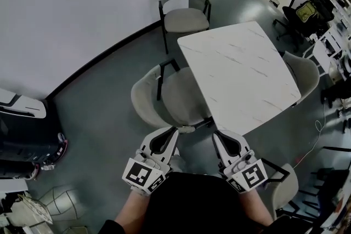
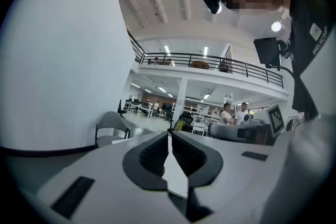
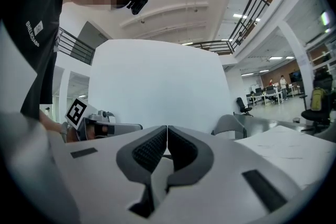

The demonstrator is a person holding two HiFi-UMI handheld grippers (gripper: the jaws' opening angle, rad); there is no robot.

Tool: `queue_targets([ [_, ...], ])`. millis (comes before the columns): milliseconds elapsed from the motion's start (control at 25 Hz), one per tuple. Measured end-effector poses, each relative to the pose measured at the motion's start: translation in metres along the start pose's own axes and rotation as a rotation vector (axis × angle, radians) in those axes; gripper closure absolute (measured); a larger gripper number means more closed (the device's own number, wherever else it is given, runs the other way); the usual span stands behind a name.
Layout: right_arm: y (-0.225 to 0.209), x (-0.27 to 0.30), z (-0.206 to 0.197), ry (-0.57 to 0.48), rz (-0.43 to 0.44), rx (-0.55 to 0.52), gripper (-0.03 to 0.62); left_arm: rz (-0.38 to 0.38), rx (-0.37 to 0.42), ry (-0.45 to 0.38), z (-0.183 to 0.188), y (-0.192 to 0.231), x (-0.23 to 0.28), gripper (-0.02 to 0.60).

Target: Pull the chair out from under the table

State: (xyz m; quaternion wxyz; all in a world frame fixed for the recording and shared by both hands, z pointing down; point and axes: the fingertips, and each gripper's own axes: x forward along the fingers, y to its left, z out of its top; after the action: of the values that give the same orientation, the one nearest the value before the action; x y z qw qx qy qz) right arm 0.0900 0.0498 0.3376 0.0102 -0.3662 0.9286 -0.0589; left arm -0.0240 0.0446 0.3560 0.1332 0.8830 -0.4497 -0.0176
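R tool [image 3: 167, 140], jaws together, empty

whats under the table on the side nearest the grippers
The beige chair has part of its seat tucked under the edge of the white table; its backrest and black frame stick out. How far the seat reaches is covered by the tabletop.

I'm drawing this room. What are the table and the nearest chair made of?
Table: white, smooth, thin grey veins, so marble or marble-look laminate. Chair: matte beige shell, perhaps fabric or plastic; thin black frame, probably metal.
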Motion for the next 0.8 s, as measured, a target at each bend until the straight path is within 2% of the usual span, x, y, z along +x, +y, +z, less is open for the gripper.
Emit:
queue_targets([
  [200,-0.001,0.042,-0.005,0.032,-0.033,0.009,0.582,0.023,-0.001,0.029,-0.002,0.060,-0.003,0.574],
  [400,-0.011,0.061,-0.018,0.076,-0.072,0.040,0.582,0.084,-0.028,0.067,-0.014,0.104,-0.008,0.569],
  [800,-0.040,0.074,-0.031,0.139,-0.047,0.044,0.580,0.251,-0.074,0.179,-0.060,0.172,0.006,0.442],
])
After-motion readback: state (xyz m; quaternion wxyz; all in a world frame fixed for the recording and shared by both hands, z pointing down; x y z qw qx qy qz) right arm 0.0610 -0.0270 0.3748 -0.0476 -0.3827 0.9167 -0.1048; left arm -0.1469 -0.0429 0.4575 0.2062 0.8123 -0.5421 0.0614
